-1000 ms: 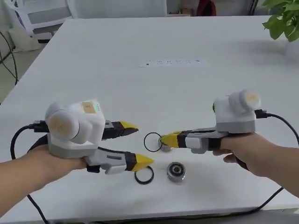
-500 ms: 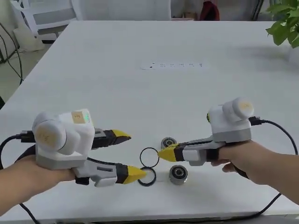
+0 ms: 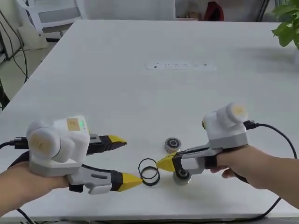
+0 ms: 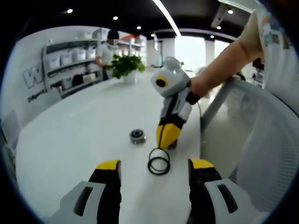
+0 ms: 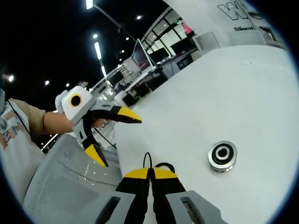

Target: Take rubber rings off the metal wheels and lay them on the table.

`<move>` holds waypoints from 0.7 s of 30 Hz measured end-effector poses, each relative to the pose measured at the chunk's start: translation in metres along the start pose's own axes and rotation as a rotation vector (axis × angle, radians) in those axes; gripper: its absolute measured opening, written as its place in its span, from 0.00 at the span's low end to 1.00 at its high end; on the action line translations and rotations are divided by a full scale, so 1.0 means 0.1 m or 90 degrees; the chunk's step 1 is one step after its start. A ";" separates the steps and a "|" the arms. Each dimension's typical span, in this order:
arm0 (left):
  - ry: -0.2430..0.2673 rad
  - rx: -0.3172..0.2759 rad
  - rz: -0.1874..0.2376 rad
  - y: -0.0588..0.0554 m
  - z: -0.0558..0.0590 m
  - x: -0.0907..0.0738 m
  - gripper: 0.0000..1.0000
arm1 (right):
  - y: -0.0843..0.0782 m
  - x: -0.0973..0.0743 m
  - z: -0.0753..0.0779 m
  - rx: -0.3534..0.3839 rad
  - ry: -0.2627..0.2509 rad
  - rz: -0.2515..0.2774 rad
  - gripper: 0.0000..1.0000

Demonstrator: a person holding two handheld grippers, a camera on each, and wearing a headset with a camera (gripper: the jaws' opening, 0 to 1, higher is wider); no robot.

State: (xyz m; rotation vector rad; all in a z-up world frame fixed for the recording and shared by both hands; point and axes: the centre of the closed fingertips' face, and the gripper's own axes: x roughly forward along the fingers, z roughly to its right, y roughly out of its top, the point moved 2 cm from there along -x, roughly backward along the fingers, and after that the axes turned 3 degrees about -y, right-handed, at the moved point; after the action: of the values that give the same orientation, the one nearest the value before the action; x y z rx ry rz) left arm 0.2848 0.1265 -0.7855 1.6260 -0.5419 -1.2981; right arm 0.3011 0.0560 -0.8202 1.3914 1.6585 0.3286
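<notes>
Left gripper (image 3: 122, 161): jaws wide apart and holding nothing, tips aimed at the rings.
Lying ring (image 3: 151, 178): black rubber loop flat on the desk (image 3: 140, 93), near its front edge, between the two grippers.
Held ring (image 3: 147, 166): thin black loop pinched at the right gripper's tips, overlapping the lying ring.
Right gripper (image 3: 164, 163): jaws closed on the held ring, and its body crosses over the near wheel.
Far wheel (image 3: 172, 144): on the desk just beyond the right gripper's jaws, silver rim showing.
Near wheel (image 3: 181, 176): partly hidden under the right gripper.
Mesh chair (image 4: 252, 140): beside the desk edge, in the left gripper view.
Plant (image 3: 287, 28): green leaves at the desk's far right.
Desk marks (image 3: 180, 66): a short printed row far up the middle, not legible.
Wall lettering (image 4: 33, 77): a large "W" above a smaller line, too small to read.
</notes>
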 end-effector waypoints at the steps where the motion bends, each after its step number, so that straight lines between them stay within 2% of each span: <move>1: 0.000 -0.001 0.000 -0.01 0.00 0.00 0.59 | -0.02 0.01 0.00 -0.001 0.000 -0.006 0.00; 7: 0.001 -0.005 0.000 -0.04 0.00 -0.01 0.59 | -0.08 0.03 0.02 -0.002 -0.007 -0.023 0.00; 21: 0.003 -0.013 -0.007 -0.09 -0.03 -0.01 0.58 | -0.12 0.05 0.06 -0.001 -0.019 -0.034 0.00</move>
State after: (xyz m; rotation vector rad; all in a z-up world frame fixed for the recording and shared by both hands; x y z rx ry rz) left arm 0.2852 0.1325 -0.7927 1.6170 -0.5160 -1.3025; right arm 0.2986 0.0540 -0.8343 1.3418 1.6677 0.2780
